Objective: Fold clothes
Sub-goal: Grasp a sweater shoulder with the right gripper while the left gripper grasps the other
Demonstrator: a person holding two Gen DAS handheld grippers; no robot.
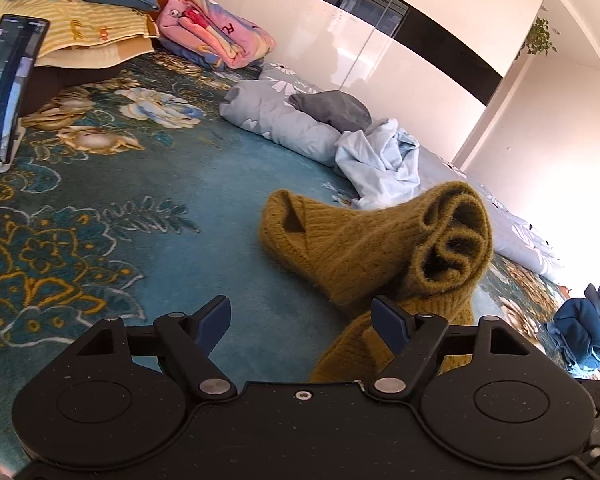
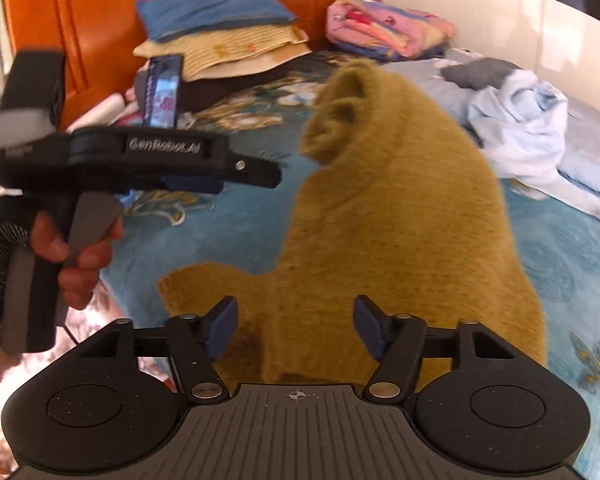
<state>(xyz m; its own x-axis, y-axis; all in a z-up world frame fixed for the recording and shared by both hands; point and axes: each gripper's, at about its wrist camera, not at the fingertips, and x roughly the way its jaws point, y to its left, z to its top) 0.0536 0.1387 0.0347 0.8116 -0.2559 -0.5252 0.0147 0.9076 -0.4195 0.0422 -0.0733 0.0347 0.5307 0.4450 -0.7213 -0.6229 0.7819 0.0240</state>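
A mustard-yellow knitted sweater (image 1: pixel 364 252) lies partly bunched on the blue floral bedspread (image 1: pixel 172 208); one rolled end stands up at the right. It fills the middle of the right wrist view (image 2: pixel 400 220), blurred. My left gripper (image 1: pixel 300 324) is open and empty, just short of the sweater's near edge. It also shows from the side in the right wrist view (image 2: pixel 256 172), held in a hand left of the sweater. My right gripper (image 2: pixel 296 328) is open, over the sweater's near part, holding nothing.
A crumpled light-blue garment (image 1: pixel 380 160), a grey one (image 1: pixel 332 110) and a rolled grey quilt (image 1: pixel 276 120) lie at the far side. Stacked pillows (image 2: pixel 228 40), a pink folded blanket (image 2: pixel 388 26), an upright phone (image 1: pixel 8 88). Dark blue clothes (image 1: pixel 580 332) at the right.
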